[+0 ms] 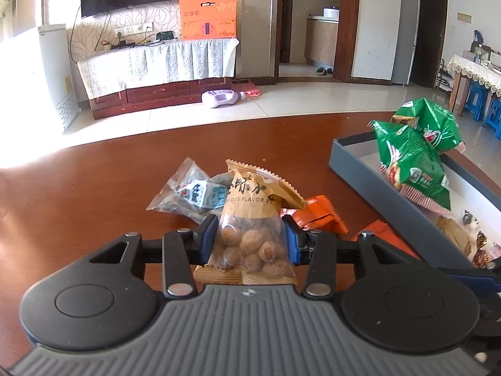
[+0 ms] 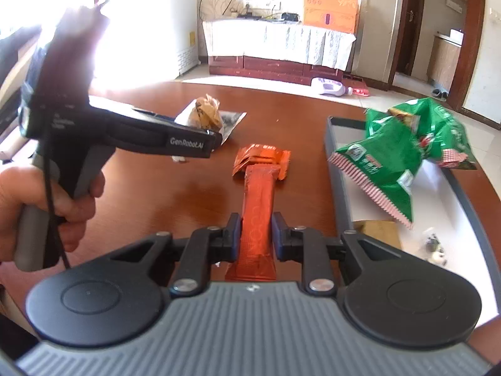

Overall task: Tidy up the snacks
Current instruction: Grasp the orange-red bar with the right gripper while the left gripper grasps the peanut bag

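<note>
My left gripper is shut on a tan packet of round nut snacks, held above the brown table. Behind it lie a clear blue-and-white packet and orange packets. My right gripper is shut on a long orange bar packet that reaches forward over other orange packets. A grey tray at the right holds green snack bags; it also shows in the right wrist view, with the green bags. The left gripper body shows there holding the tan packet.
Small wrapped sweets and a tan packet lie in the tray's near end. Beyond the table's far edge are the tiled floor, a TV cabinet, an orange box and a purple bottle on the floor.
</note>
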Demonstrator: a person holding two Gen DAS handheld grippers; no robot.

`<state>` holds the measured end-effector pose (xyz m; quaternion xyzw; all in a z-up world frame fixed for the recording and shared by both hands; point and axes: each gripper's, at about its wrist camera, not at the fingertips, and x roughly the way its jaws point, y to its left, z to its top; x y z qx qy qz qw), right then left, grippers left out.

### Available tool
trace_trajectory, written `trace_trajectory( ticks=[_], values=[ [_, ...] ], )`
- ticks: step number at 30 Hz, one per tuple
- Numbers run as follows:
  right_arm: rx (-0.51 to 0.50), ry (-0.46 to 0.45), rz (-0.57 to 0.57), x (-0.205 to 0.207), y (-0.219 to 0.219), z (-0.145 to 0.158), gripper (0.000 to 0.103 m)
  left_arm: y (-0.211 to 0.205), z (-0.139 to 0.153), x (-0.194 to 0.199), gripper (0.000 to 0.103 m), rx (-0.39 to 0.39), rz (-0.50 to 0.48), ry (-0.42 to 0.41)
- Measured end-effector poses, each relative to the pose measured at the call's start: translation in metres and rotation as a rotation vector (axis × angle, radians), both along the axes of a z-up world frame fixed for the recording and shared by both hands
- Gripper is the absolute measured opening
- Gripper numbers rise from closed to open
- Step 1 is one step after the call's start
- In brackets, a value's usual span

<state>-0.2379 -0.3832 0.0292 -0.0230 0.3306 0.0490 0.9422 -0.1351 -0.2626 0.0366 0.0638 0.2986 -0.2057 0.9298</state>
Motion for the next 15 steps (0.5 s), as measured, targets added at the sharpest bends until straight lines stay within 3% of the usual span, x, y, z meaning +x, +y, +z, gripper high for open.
trace_trajectory(
  ticks=[15],
  values=[
    [0.037, -0.055, -0.001, -0.027, -0.024, 0.026, 0.024, -0.027, 0.009, -0.015, 0.050, 0.028, 0.018, -0.024]
  ],
)
